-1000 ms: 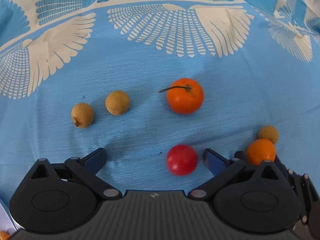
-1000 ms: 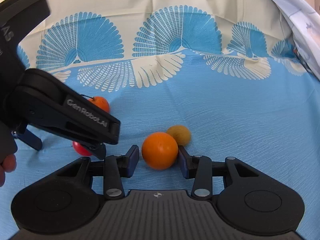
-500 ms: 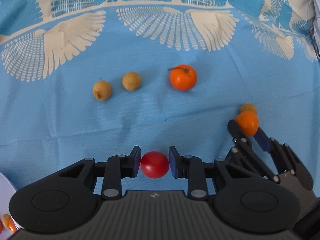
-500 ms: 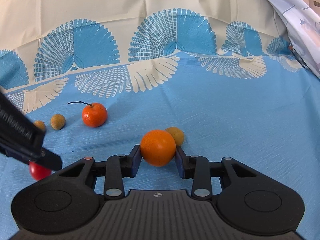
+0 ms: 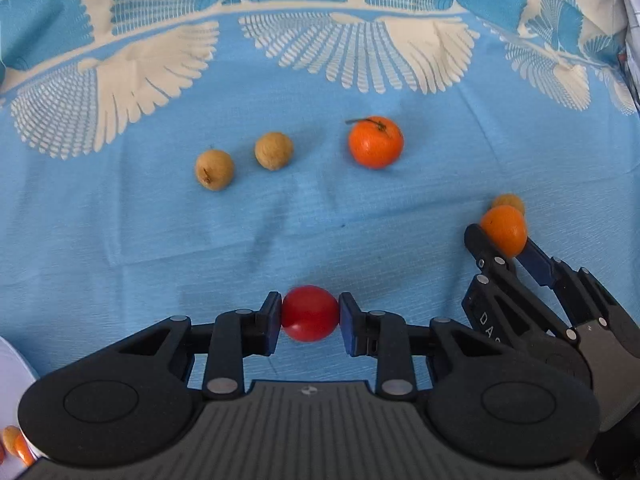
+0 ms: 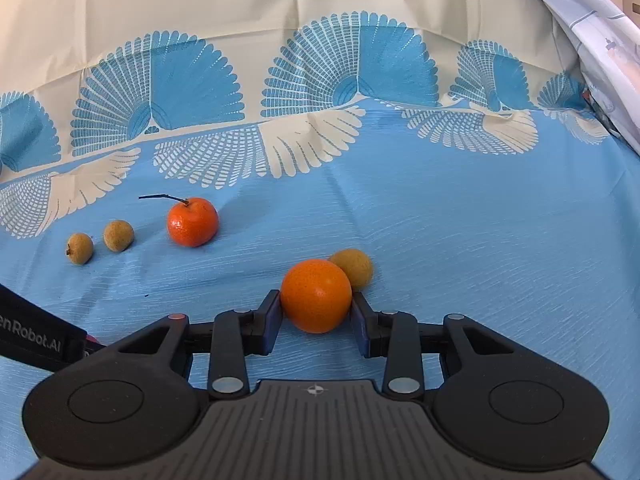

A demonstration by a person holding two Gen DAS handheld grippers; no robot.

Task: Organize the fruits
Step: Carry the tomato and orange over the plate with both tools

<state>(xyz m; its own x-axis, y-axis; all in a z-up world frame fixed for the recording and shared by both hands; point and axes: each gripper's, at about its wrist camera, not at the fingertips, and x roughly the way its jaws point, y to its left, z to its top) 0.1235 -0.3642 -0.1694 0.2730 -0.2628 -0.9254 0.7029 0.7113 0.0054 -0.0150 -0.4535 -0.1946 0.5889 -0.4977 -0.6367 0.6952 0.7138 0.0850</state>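
My left gripper (image 5: 310,316) is shut on a red cherry tomato (image 5: 310,314) and holds it just above the blue cloth. My right gripper (image 6: 316,312) is shut on a small orange (image 6: 316,296); it also shows in the left wrist view (image 5: 505,229). A brown longan (image 6: 353,267) lies right behind the orange. A stemmed tangerine (image 5: 375,142) and two more longans (image 5: 274,150) (image 5: 214,169) lie farther back on the cloth; they also show in the right wrist view, the tangerine (image 6: 193,222) to the left.
A white plate rim (image 5: 12,364) with small orange fruit (image 5: 16,442) is at the lower left of the left wrist view. A patterned blue and cream cloth (image 6: 480,240) covers the table. A pale fabric (image 6: 592,32) hangs at the right.
My left gripper closed on the red tomato and lifted back. My right gripper closed on the orange. Both cameras now see more of the cloth.
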